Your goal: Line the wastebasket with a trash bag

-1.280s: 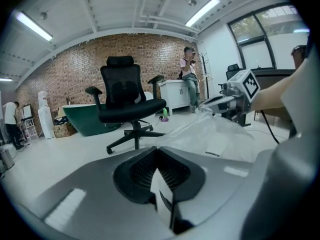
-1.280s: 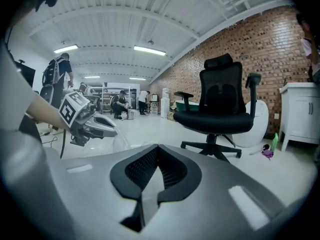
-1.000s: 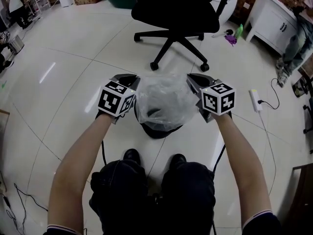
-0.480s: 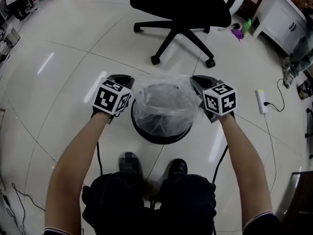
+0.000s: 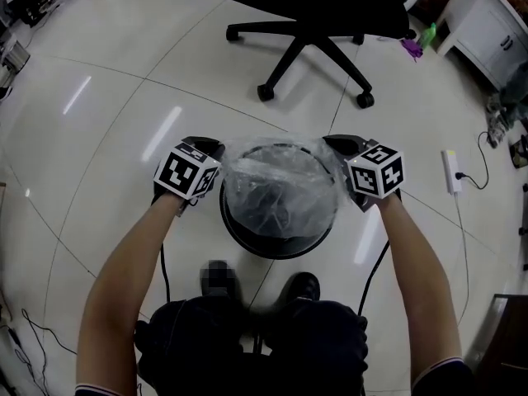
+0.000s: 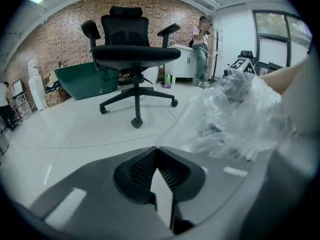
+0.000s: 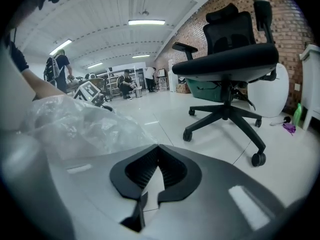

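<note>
A round black wastebasket (image 5: 276, 244) stands on the floor just in front of my feet. A clear trash bag (image 5: 276, 190) is stretched over its mouth and sags inside. My left gripper (image 5: 219, 150) is shut on the bag's left edge and my right gripper (image 5: 333, 145) is shut on its right edge, both close to the basket's rim. In the left gripper view the shut jaws (image 6: 156, 151) pinch thin film that runs up to the crumpled bag (image 6: 235, 116). The right gripper view shows shut jaws (image 7: 157, 149) with the bag (image 7: 75, 126) to the left.
A black office chair (image 5: 313, 7) on castors stands just beyond the basket. A white power strip (image 5: 451, 170) with a cable lies on the tiles at right, and a white cabinet (image 5: 495, 31) is at the far right. People stand in the background.
Both grippers have come down with the bag. Its mouth, earlier held bunched above the basket, now spreads across the basket's rim.
</note>
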Tool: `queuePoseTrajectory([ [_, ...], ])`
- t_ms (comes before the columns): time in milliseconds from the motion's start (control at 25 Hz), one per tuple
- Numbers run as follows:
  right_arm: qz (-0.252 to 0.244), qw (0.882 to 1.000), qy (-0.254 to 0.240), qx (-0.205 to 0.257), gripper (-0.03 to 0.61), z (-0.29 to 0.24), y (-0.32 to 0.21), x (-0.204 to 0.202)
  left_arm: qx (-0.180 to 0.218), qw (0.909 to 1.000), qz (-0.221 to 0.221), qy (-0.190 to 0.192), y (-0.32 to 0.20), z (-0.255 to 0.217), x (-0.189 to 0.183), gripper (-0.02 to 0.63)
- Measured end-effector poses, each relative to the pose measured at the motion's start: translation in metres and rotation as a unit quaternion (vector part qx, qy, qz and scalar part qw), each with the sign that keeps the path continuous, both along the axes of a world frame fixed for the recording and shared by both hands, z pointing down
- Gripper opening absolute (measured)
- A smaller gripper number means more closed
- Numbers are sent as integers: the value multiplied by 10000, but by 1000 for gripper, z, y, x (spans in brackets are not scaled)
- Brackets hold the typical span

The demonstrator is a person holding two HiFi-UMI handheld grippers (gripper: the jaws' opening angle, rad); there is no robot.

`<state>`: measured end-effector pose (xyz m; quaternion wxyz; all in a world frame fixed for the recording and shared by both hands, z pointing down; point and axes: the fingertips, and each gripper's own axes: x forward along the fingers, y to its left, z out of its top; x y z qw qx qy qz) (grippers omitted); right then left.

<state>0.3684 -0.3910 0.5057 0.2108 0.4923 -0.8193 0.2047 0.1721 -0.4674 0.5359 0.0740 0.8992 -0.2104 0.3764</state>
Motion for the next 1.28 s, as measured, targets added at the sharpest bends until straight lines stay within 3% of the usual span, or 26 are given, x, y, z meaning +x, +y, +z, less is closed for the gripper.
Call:
queuePoseTrajectory([
  [480, 3, 9996, -201, -188, 3, 26, 21, -11, -562, 9982, 201, -68, 36, 35, -17, 12],
  [600, 200, 9994, -242, -158, 43, 22, 26, -4, -631, 9976, 288, -7, 48, 34, -16, 12],
  [760, 369, 9988, -317, -50, 108, 8, 35, 4, -586, 9978, 310, 94, 53, 22, -17, 43],
  [1280, 957, 9936, -385, 461, 114, -43, 69, 35, -298, 9993, 202, 28, 68, -8, -42, 44],
])
